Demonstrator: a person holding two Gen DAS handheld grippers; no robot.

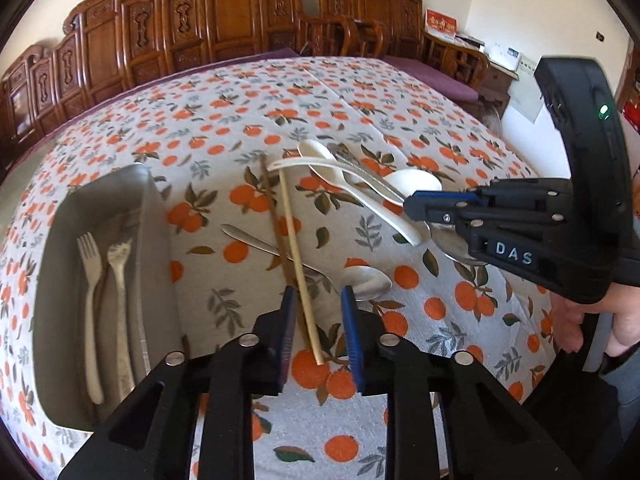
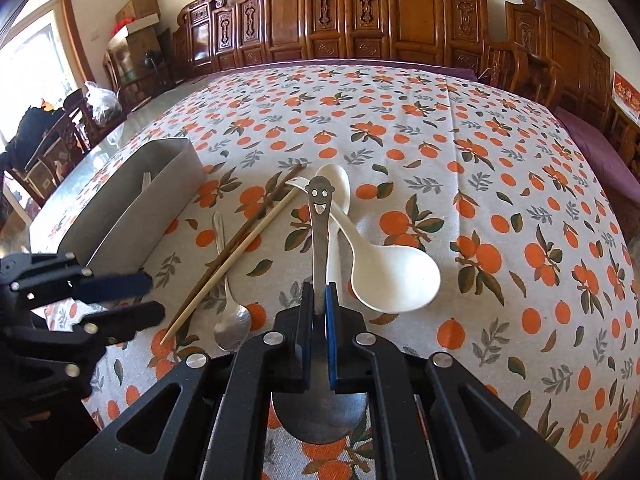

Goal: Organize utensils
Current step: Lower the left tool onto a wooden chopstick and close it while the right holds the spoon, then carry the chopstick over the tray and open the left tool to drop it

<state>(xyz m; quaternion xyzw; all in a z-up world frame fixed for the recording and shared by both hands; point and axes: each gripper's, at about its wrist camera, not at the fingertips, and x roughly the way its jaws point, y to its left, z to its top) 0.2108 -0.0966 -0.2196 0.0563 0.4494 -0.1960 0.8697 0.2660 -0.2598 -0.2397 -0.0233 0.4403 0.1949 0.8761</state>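
The right gripper [image 2: 319, 300] has its jaws pinched on the smiley spoon [image 2: 319, 216], a dull steel spoon whose flat handle ends in a cut-out grinning face; its round bowl sits low between the gripper's arms, above the desk [image 2: 500, 168] with its orange-print cloth. Just right of that spoon lies the white ladle [image 2: 384, 276], smooth, probably plastic, with a wide oval bowl, its handle crossing a slimmer white spoon [image 2: 338, 184]. Left of the smiley spoon lie a pale chopstick [image 2: 240, 254] and a dark chopstick [image 2: 248, 226] side by side over a shiny teaspoon [image 2: 231, 322]. Farther left stands the metal tray [image 1: 156, 216], matte grey, holding two forks [image 1: 90, 264]. The left gripper [image 1: 318, 300] hovers with jaws spread astride the pale chopstick's near end.
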